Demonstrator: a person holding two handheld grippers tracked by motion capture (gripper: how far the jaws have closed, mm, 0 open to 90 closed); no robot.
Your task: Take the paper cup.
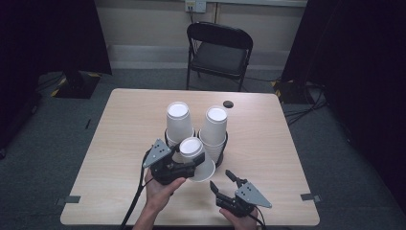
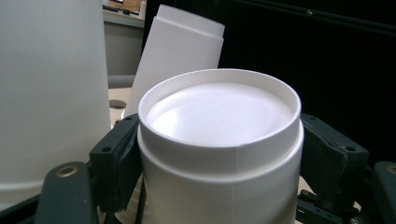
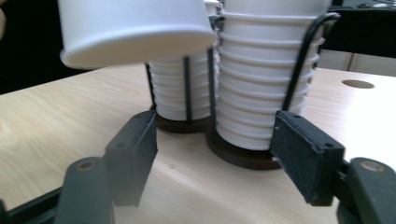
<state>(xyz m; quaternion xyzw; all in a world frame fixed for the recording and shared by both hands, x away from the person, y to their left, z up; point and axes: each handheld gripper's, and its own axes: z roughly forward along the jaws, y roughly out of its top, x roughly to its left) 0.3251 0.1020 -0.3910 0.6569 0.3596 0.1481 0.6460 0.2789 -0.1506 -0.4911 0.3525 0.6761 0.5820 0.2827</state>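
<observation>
Nearest to us, at the table's front edge, we see the right gripper [image 1: 223,182] held in the person's right hand [image 1: 242,221], its two black jaws spread wide with nothing between them and hanging just above the light wooden table [image 1: 119,158]; in the right gripper view those jaws frame the foot of the cup stacks, with bare tabletop between them. A little farther in and to the left, the left hand [image 1: 160,191] carries the left gripper [image 1: 194,159], grey plate on top and cable trailing toward the table's edge. Its jaws are clamped on a single white paper cup [image 1: 196,158], turned upside down with its base upward and its wide mouth toward the table; the left gripper view shows a black pad pressed against each side of the cup just under the base rim. We can see in the right gripper view that this cup's rolled rim [image 3: 140,44] hangs clear of the table, in front of the stacks. Just behind it stand two stacks of inverted white cups, the left stack [image 1: 179,122] and the right stack [image 1: 215,129], side by side in dark wire holders [image 3: 299,60] on round dark bases. Beyond them a small dark hole [image 1: 228,104] sits near the table's far edge, and past the table a black folding chair [image 1: 219,52] stands against the wall.
</observation>
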